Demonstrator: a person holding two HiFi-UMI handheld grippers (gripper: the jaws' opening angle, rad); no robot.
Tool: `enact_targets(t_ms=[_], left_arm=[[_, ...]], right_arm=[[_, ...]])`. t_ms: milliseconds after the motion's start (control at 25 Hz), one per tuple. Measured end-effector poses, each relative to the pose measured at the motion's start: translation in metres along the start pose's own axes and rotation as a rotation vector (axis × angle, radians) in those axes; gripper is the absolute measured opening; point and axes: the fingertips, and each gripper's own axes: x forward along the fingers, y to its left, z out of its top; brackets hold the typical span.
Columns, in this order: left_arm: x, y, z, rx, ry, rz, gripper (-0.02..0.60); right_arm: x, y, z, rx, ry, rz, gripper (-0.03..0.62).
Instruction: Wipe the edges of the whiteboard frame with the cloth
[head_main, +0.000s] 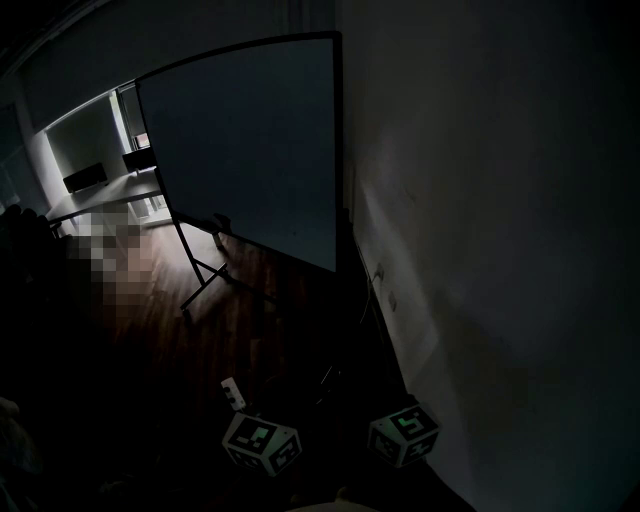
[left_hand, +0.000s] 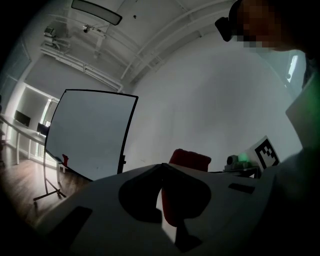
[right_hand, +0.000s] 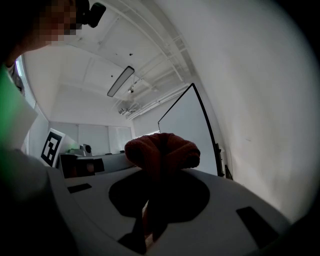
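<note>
The whiteboard (head_main: 250, 150) stands on a wheeled stand ahead of me, its thin black frame (head_main: 337, 150) close to the wall. It also shows in the left gripper view, whiteboard (left_hand: 90, 132), and in the right gripper view, whiteboard (right_hand: 187, 135). My right gripper (right_hand: 162, 167) is shut on a bunched red-brown cloth (right_hand: 162, 150) that bulges above its tips. My left gripper (left_hand: 162, 167) has its jaw tips together; the red cloth (left_hand: 190, 159) shows just beyond its right jaw. In the dark head view only the marker cubes show, low down: left gripper (head_main: 262, 443), right gripper (head_main: 404, 433). Both are well short of the board.
A white wall (head_main: 500, 200) runs along the right, close behind the board. The stand's legs (head_main: 205, 275) spread over a dark wooden floor (head_main: 250, 310). A long table (head_main: 100, 200) stands at the back left. A small red thing (left_hand: 64, 160) sits at the board's lower left.
</note>
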Motion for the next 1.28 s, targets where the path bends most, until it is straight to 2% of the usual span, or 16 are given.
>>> enact_targets(t_ms=[280,560,960,1280], left_arm=[[0.025,0.004,0.003,-0.011,0.003,0.021,0.008],[0.063,0.038,0.004,-0.009,-0.004,0.005,0.008],[0.158,0.13,0.021,0.028,-0.016,-0.111,0.008],[0.219,0.198,0.028,0.024,-0.001,-0.208,0.008]], right_arm=[[0.007,-0.025,0.008,0.038,-0.002,0.016,0.054],[0.042,-0.056,0.011,0.037,-0.007,-0.01,0.054],[0.152,-0.124,0.031,0.022,-0.032,-0.115,0.054],[0.234,-0.172,0.036,0.031,-0.024,-0.23,0.054]])
